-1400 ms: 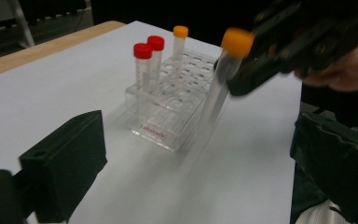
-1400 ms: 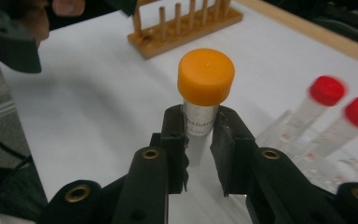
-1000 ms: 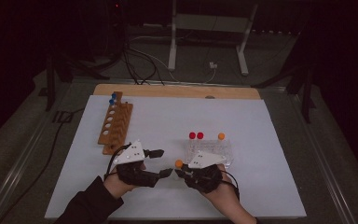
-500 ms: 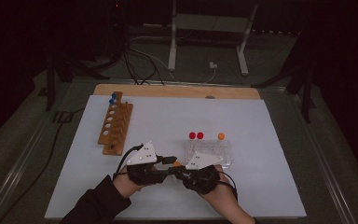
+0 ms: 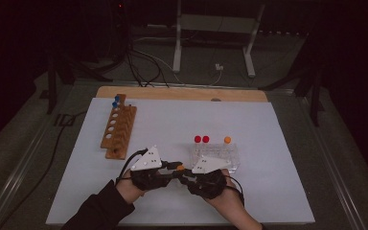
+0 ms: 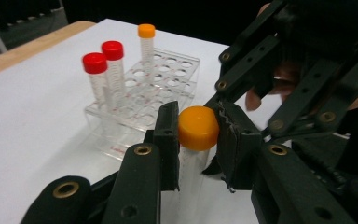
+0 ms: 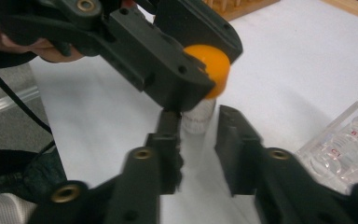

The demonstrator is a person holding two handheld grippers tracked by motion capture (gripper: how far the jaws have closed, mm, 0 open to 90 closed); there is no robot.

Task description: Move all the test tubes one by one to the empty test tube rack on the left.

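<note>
Orange-capped tube (image 6: 197, 133) sits upright betw. the two grippers, low centre of the white table (image 5: 278, 191), just in front of the clear plastic rack (image 5: 220, 154). L gripper (image 6: 198, 140) is clenched on the tube's orange cap (image 6: 198, 127): both pads press the cap's sides in the left gripper view, and its jaws have just been closing with the cap betw. them. R gripper (image 7: 199, 135) comes in from the opposite side, lower down on the tube's clear body (image 7: 196, 116); its jaws have just been opening a little, and in the right gripper view there's a visible gap betw. the right-hand pad and the tube, so it reads as released, tube still standing betw. the jaws. From the high view the two grippers meet nose to nose, L (image 5: 170, 168) and R (image 5: 184, 173), w/ the cap a small orange dot betw. them. Rack holds 3 more tubes at its far edge: two red-capped (image 6: 105, 70) side by side and one orange-capped (image 6: 146, 42) apart from them. Wooden rack (image 5: 119, 128) lies well apart at the table's left, w/ blue-capped tubes (image 5: 117, 101) at its far end. Wooden board edge (image 5: 182, 93) shows along the far side of the table.
</note>
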